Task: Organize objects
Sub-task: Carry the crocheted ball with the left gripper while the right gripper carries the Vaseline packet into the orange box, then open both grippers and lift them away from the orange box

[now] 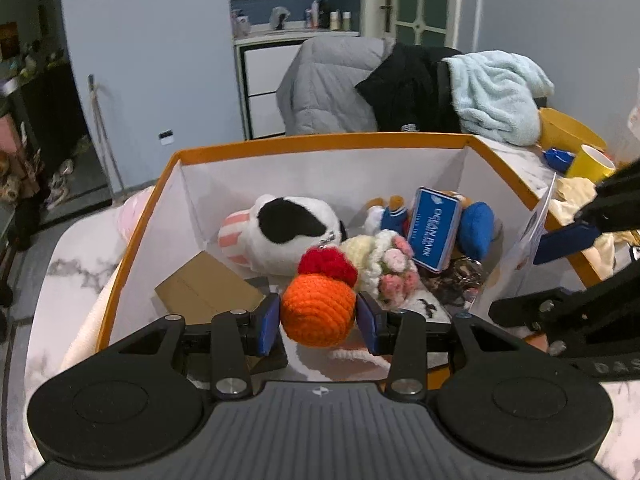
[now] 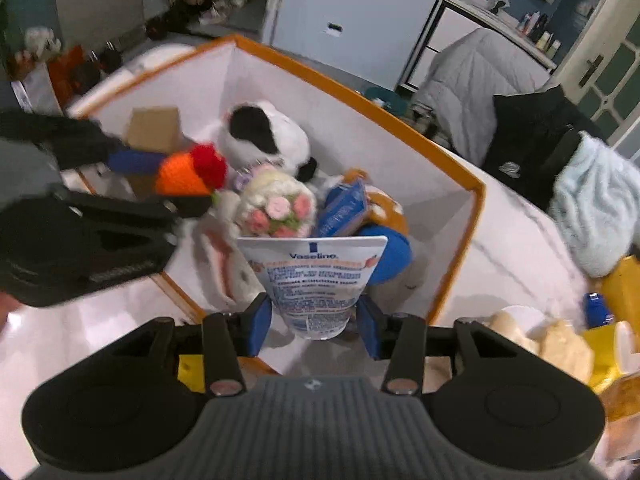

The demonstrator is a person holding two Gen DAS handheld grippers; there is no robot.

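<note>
Facing right wrist alone: Vaseline tube [image 2: 318, 284] label.

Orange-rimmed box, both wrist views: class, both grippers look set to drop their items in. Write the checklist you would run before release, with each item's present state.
1. Left gripper holds the orange crochet toy between its pads: ok.
2. Toy is inside the orange-rimmed box outline, above its contents: ok.
3. Right gripper has the Vaseline tube between its fingers: ok; whether the pads press firmly: cannot tell.
4. Tube is over the box interior, near its front wall: ok.
5. The two grippers are apart, not touching: ok.
6. Free floor space under the tube, among the panda plush and crochet bouquet: cannot tell.
</note>
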